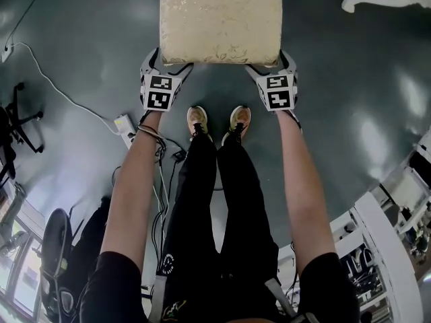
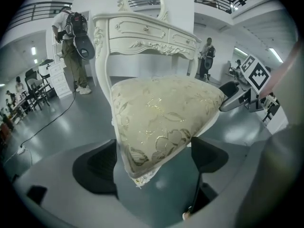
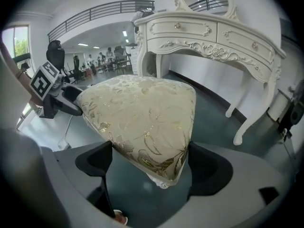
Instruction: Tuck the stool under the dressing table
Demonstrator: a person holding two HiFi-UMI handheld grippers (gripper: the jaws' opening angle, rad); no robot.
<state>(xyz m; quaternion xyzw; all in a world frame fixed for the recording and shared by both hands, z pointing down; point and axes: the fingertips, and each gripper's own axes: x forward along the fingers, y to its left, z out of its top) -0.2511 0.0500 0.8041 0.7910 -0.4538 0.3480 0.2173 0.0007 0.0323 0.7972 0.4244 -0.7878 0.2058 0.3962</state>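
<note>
The stool [image 1: 221,22] has a cream, gold-patterned cushion and stands on the grey floor just ahead of my feet. My left gripper [image 1: 168,64] is at its near left corner, and my right gripper [image 1: 271,64] is at its near right corner. In the left gripper view the cushion corner [image 2: 156,122] fills the gap of my left gripper [image 2: 153,146], touching both pads. The right gripper view shows the same: the corner [image 3: 147,118] sits in my right gripper [image 3: 150,148], pressed by both pads. The white carved dressing table [image 2: 142,34] [image 3: 209,32] stands just beyond the stool.
White cables [image 1: 67,99] and a power strip [image 1: 124,123] lie on the floor to my left, near an office chair [image 1: 13,120]. White shelving [image 1: 390,234] runs along the right. A person with a backpack [image 2: 71,42] stands left of the table, another [image 2: 206,56] behind it.
</note>
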